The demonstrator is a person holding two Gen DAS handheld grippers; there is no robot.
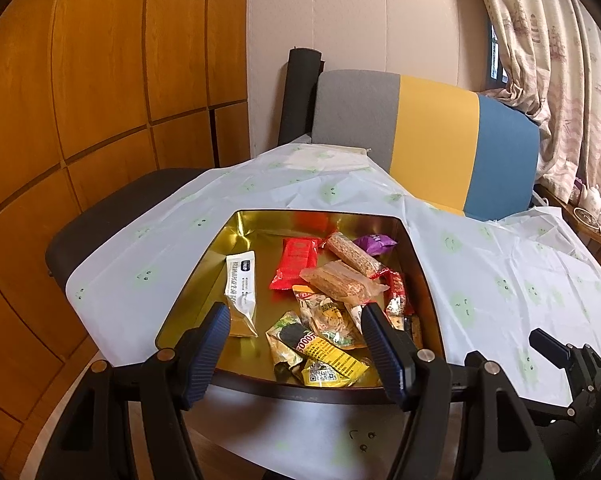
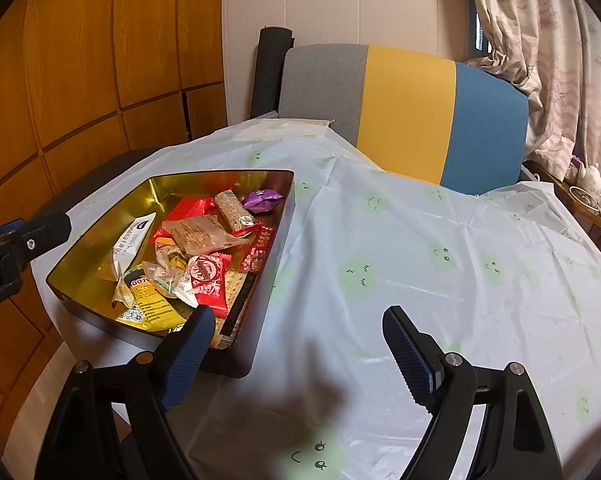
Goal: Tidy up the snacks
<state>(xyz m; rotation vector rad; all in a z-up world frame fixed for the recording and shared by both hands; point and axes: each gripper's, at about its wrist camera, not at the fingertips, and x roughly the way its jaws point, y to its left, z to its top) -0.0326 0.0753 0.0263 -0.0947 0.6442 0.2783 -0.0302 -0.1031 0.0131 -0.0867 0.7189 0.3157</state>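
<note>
Both my grippers hang empty over the table, every snack in the tin.

My left gripper [image 1: 294, 322] hovers at the near edge of the gold-lined tin [image 1: 204, 264], fingers spread, nothing between them. My right gripper [image 2: 298, 322] is released wide over the pale tablecloth [image 2: 420, 240], just right of the tin. Inside lie a purple packet [image 2: 262, 200] at the far corner, a red packet [image 1: 296, 262], a white sachet [image 1: 240, 280] on the left and a yellow wrapper [image 1: 332, 360] nearest.
</note>
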